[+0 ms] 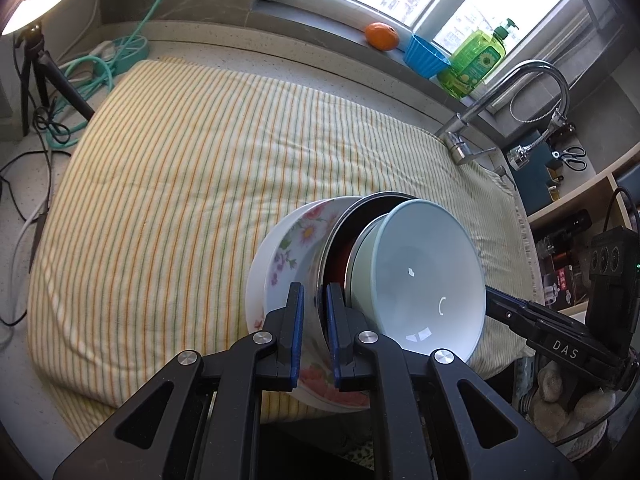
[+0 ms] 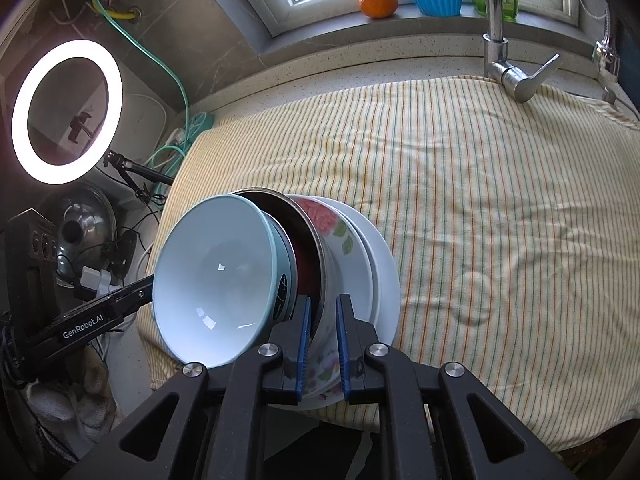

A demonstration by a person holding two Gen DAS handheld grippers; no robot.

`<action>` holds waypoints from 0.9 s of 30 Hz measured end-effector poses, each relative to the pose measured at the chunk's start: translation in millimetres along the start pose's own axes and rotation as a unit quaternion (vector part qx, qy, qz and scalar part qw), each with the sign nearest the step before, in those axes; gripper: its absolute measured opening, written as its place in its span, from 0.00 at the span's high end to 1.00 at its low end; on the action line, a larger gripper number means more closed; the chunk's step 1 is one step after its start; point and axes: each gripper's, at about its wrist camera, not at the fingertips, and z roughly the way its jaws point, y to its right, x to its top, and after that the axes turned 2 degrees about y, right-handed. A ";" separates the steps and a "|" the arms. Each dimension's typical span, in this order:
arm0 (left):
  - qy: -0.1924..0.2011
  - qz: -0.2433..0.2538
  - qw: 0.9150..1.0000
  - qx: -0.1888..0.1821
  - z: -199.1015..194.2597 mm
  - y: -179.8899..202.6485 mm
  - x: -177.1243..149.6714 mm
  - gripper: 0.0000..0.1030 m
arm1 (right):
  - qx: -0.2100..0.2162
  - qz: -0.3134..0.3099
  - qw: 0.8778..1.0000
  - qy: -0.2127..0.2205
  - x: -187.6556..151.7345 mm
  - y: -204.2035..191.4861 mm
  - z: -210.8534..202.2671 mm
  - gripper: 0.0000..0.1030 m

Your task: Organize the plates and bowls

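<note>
A nested stack is held tilted above the striped cloth (image 1: 180, 184): a pale blue bowl (image 1: 424, 276) on top, a steel bowl with a red inside (image 1: 340, 256), a floral bowl (image 1: 292, 248), and a white plate (image 2: 384, 276) at the bottom. My left gripper (image 1: 315, 300) is shut on the rims of the floral and steel bowls. My right gripper (image 2: 322, 312) is shut on the same rims from the opposite side. The pale blue bowl (image 2: 216, 276) fills the left of the right wrist view, next to the floral bowl (image 2: 340, 236).
A chrome faucet (image 1: 520, 92) stands at the cloth's far right. On the windowsill sit an orange (image 1: 382, 36), a blue cup (image 1: 426, 56) and a green soap bottle (image 1: 476, 60). A ring light (image 2: 66, 112), tripod (image 1: 36, 76) and cables (image 1: 92, 68) are at the left.
</note>
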 end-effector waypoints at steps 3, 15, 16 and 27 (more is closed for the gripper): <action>0.004 0.001 1.000 0.002 -2.9 -0.8 1.1 0.91 | 0.001 0.006 1.000 0.003 -0.6 4.1 -3.2 0.88; 0.033 0.006 0.999 0.024 -21.9 -4.1 6.2 0.90 | -0.008 0.004 0.999 0.033 -0.6 6.6 -24.1 0.84; 0.037 0.007 0.999 0.026 -24.1 -3.5 6.6 0.90 | -0.009 0.004 0.999 0.038 -0.3 6.5 -26.9 0.82; 0.082 0.037 0.995 0.042 -53.2 13.1 0.3 0.90 | -0.029 -0.016 0.995 0.096 -0.6 0.5 -59.1 0.76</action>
